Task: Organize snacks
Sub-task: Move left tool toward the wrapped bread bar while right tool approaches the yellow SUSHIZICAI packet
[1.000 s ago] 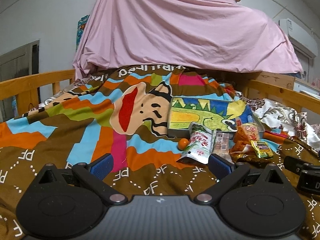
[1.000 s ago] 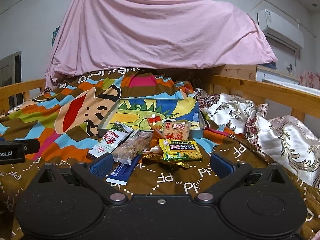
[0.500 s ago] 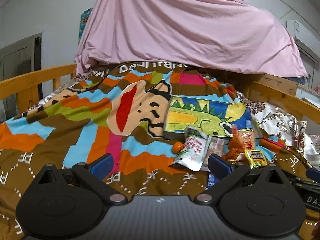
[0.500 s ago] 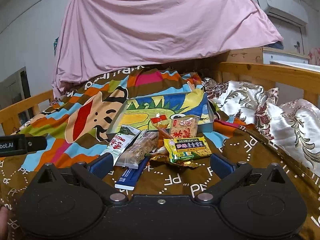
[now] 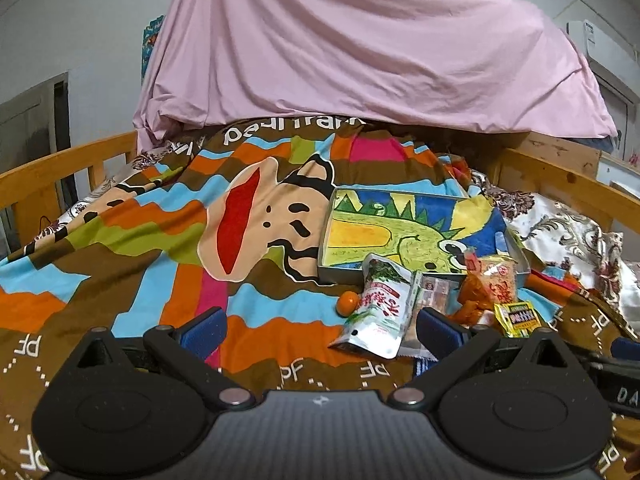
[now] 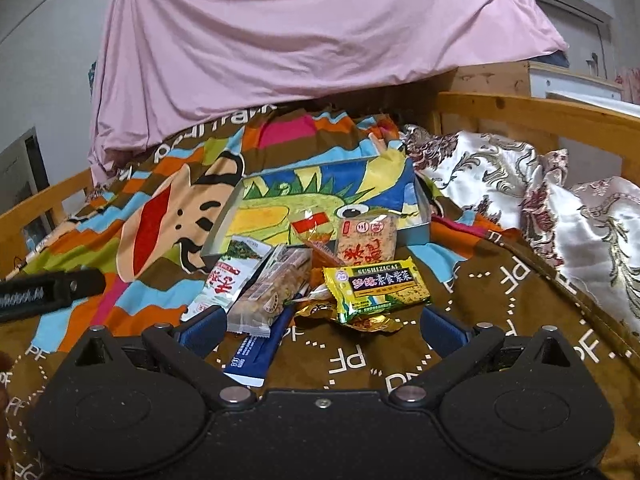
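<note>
A pile of snack packets lies on the bed in front of a shallow box with a green dinosaur drawing (image 5: 404,236) (image 6: 320,204). The pile holds a white-green pouch (image 5: 378,308) (image 6: 230,276), a clear biscuit pack (image 6: 272,292), a yellow-green packet (image 6: 376,286) (image 5: 518,318), an orange packet (image 6: 366,242) (image 5: 494,280), a blue stick pack (image 6: 256,354) and a small orange fruit (image 5: 347,303). My left gripper (image 5: 320,330) is open and empty, left of the pile. My right gripper (image 6: 320,330) is open and empty, just before the pile.
The bed has a striped cartoon blanket (image 5: 180,248), wooden rails (image 5: 52,184) (image 6: 540,120) on both sides and a satin floral quilt (image 6: 560,208) at the right. A pink sheet (image 5: 360,48) hangs behind. The left gripper's body (image 6: 48,290) shows in the right wrist view.
Both grippers have moved forward toward the snack pile and tilted down slightly; the pile looks larger in both views. Both stay open and empty.
</note>
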### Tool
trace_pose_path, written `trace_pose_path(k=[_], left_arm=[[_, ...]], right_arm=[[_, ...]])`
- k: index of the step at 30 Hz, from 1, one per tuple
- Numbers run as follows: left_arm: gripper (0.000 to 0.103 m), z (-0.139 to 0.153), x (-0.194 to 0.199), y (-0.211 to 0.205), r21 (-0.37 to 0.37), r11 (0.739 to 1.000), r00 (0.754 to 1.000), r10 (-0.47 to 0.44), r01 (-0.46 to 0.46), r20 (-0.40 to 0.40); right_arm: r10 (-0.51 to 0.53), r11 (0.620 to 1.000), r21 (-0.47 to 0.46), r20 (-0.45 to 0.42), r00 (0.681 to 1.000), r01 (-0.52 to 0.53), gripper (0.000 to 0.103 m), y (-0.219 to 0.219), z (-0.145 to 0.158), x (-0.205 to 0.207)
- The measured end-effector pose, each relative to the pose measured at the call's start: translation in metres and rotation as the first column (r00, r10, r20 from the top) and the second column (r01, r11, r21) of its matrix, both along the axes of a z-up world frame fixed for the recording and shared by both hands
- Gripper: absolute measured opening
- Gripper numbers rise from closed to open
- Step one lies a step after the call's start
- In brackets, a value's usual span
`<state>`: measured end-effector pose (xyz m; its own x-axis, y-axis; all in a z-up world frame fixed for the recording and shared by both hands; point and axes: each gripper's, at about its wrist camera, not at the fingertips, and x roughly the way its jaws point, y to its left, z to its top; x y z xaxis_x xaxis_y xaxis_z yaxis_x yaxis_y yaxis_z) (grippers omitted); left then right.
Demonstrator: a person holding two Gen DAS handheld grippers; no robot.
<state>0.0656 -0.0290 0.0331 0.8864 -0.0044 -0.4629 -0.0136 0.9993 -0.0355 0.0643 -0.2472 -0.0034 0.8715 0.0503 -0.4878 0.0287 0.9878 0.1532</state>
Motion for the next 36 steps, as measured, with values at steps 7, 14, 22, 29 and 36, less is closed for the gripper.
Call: trace_pose_path(k=[7,14,22,29,36], left_arm=[[0.103,-0.014,0.037,-0.003,-0.005,1.000,0.999,-0.025,0.025,-0.023],[0.103,-0.028,0.069,-0.014,0.043,0.997,0.996,-0.070,0.072,-0.050],[0.103,-0.032,0.094,-0.021,0.087,0.992,0.994,-0.091,0.096,-0.053],[0.103,-0.037,0.107,-0.033,0.102,0.984,0.989,-0.141,0.144,-0.039],[0.103,-0.048,0.101,-0.058,0.155,0.949,0.959,-0.283,0.275,0.033]], right_arm=[[0.025,0.998,0.059,-0.073,0.997,-0.021,0.103,-0.013,-0.008,0.029],[0.041,0.999,0.002,-0.096,0.995,-0.041,0.103,-0.019,-0.019,0.066],[0.081,0.997,-0.006,-0.095,0.992,-0.082,0.103,-0.019,-0.026,0.093],[0.077,0.997,0.037,-0.124,0.989,-0.073,0.103,-0.036,-0.027,0.106],[0.102,0.986,0.147,-0.206,0.973,-0.072,0.103,-0.065,-0.034,0.124]])
